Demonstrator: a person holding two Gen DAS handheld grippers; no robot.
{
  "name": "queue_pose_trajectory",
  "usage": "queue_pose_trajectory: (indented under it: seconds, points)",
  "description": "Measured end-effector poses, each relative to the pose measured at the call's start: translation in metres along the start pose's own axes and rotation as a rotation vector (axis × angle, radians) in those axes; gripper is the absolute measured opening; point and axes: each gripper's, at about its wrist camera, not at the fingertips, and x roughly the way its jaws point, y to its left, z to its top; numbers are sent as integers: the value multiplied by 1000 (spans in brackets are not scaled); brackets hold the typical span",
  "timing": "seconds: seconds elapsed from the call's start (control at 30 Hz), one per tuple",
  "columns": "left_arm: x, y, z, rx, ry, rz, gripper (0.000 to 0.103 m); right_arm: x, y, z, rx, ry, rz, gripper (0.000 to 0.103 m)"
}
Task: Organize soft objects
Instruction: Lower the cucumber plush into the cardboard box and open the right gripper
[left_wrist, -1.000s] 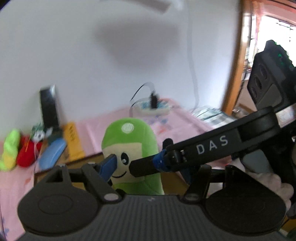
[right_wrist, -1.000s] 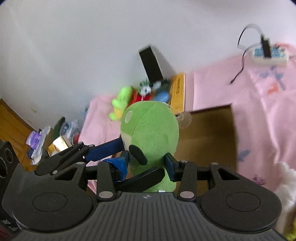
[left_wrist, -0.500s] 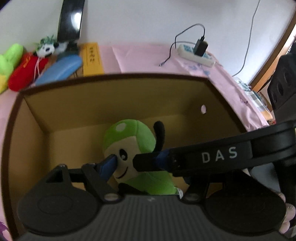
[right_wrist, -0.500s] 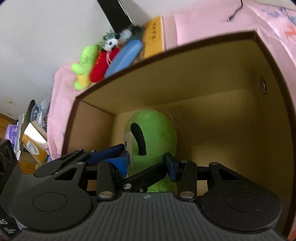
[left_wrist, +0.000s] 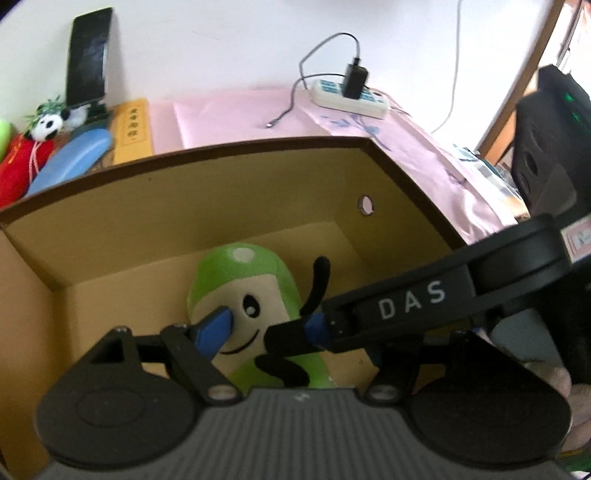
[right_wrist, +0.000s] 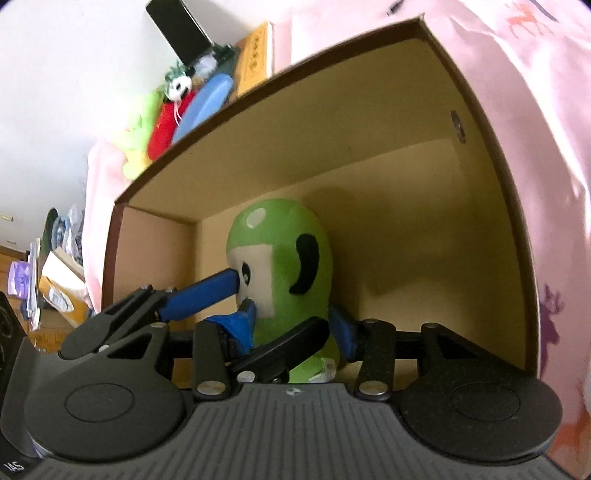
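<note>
Green plush (left_wrist: 258, 295) sits inside cardboard box (left_wrist: 221, 184), approx centre floor. Left gripper (left_wrist: 266, 328) and right gripper (right_wrist: 291, 325) both clamp it from opposite sides. Other soft toys (left_wrist: 48, 158) lie outside at 10 o'clock.

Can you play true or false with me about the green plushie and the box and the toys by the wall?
1. The green plush toy is inside the cardboard box. True.
2. Only one pair of tongs holds the green plush toy. False: the right tongs squeeze its lower body, and the left tongs press on its face too.
3. A little panda toy sits outside the box near the wall. True.
4. The box is full of toys. False: only the green plush toy shows inside it.
5. A black charger is plugged into the white power strip. True.
6. The cloth under the box is blue. False: it is pink.
</note>
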Motion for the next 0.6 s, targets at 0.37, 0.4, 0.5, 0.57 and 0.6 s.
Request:
queue_pose_trajectory:
  seconds: [0.37, 0.4, 0.5, 0.57, 0.6]
  points:
    - [-5, -21, -6, 42, 10, -20, 70, -20, -8, -17, -33, -17, -59, 31]
    - [-7, -18, -5, 29, 7, -21, 70, -19, -5, -15, -38, -27, -49, 31]
    - [-20, -11, -5, 1, -17, -6, 76, -18, 4, -9, -30, -44, 2, 31]
    - [-34, -5, -7, -6, -45, 6, 78, -24, 11, -12, -36, -75, 37, 31]
    - [-41, -3, -7, -10, -59, 4, 80, -27, 15, -14, -46, -90, 55, 31]
